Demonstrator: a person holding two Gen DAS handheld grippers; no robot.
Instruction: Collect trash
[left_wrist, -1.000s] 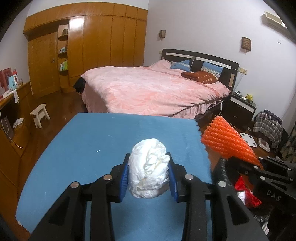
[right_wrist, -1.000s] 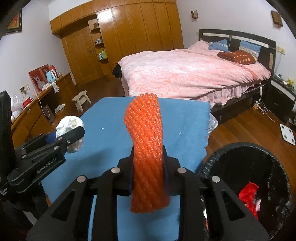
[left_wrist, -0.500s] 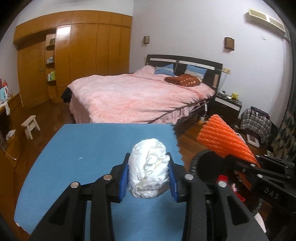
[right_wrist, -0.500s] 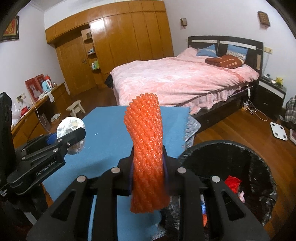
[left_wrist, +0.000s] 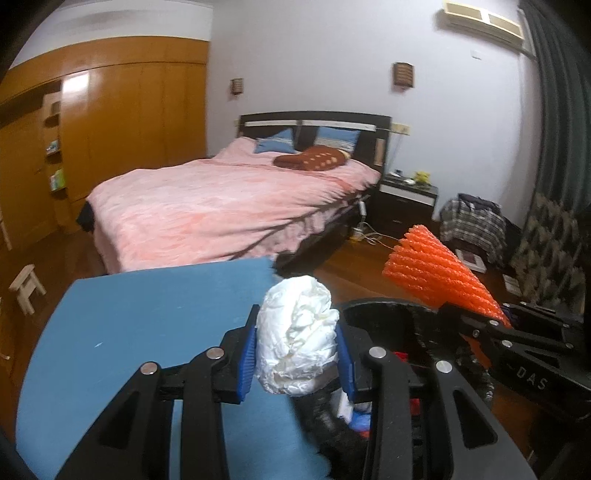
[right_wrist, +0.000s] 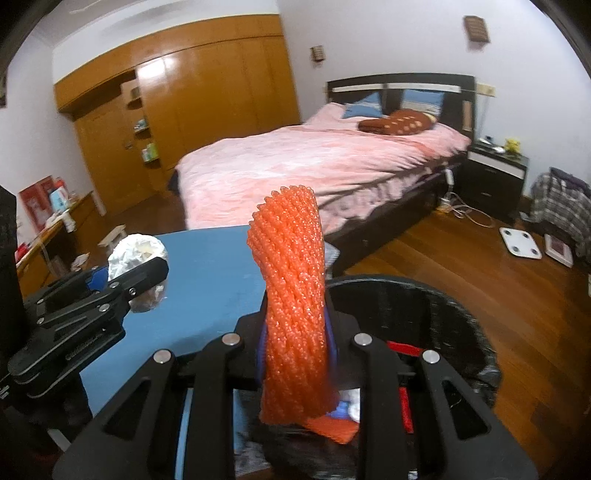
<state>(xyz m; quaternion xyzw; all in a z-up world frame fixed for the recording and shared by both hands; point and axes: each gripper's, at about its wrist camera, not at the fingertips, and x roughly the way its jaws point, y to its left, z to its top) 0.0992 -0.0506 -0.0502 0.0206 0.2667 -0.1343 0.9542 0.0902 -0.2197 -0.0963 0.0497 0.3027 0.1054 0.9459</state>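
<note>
Both pickups look done: the left gripper (left_wrist: 297, 360) pinches the wad (left_wrist: 297, 339), the right gripper (right_wrist: 295, 354) clamps the net (right_wrist: 293, 306), bin (right_wrist: 443, 306) just beyond each jaw pair, so only dropping remains.

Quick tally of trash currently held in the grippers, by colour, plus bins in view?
White crumpled paper wad, clamped in left gripper: 1
Orange foam net sleeve, clamped in right gripper: 1
Black trash bin, beside the blue table: 1
Total: 2 held trash items, 1 bin.
</note>
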